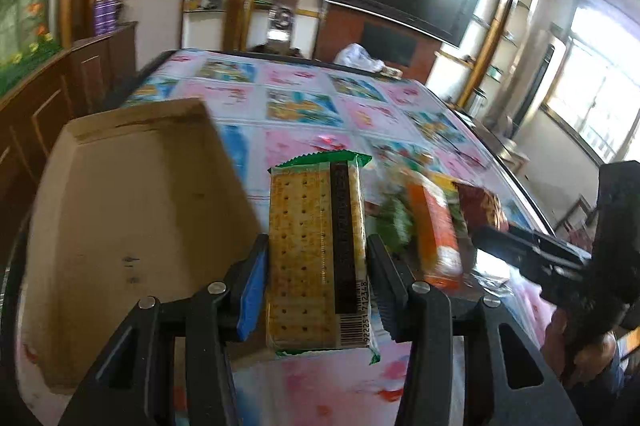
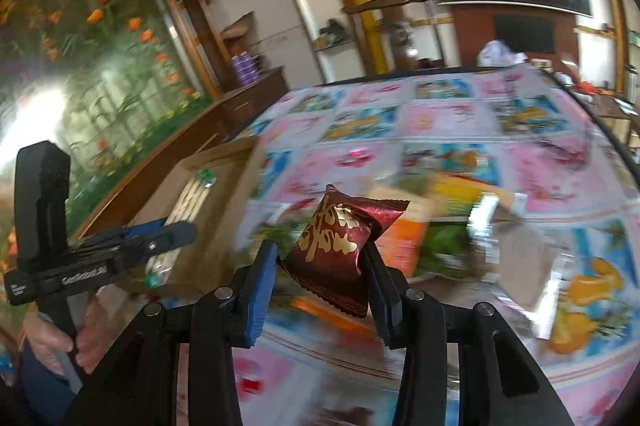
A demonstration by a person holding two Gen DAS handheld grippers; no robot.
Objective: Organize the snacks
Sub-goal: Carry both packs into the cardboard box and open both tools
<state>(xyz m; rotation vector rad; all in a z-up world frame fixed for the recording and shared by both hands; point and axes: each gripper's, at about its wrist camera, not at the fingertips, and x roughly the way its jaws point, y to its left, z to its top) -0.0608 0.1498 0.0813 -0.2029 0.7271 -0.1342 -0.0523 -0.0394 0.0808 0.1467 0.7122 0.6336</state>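
Big counter point(image 1: 304, 106) w/ the pink-and-blue picture cloth fills both views. On its left side sits the open cardboard box point(image 1: 132, 210), brown floor bare in the left wrist view. Mid-counter there's a loose heap of snacks point(image 1: 432, 226), orange and green wrappers, blurred, can't read them. Left tongs point(image 1: 318, 282) are clamped on a cracker pack point(image 1: 316, 254), long clear sleeve w/ green crimped ends, barcode end nearest the camera, held off the cloth just right of the box wall. From the right wrist view the same cracker pack point(image 2: 192, 198) shows over the box point(image 2: 224, 186), left tongs point(image 2: 160, 234) gripping it, hand point(image 2: 60, 338) on the handle below. Right tongs point(image 2: 320, 266) are pinched on a small maroon packet point(image 2: 340, 242) w/ gold script, tilted, lifted above the snack heap point(image 2: 440, 226). Same packet point(image 1: 480, 206) peeks in at the right of the left wrist view.
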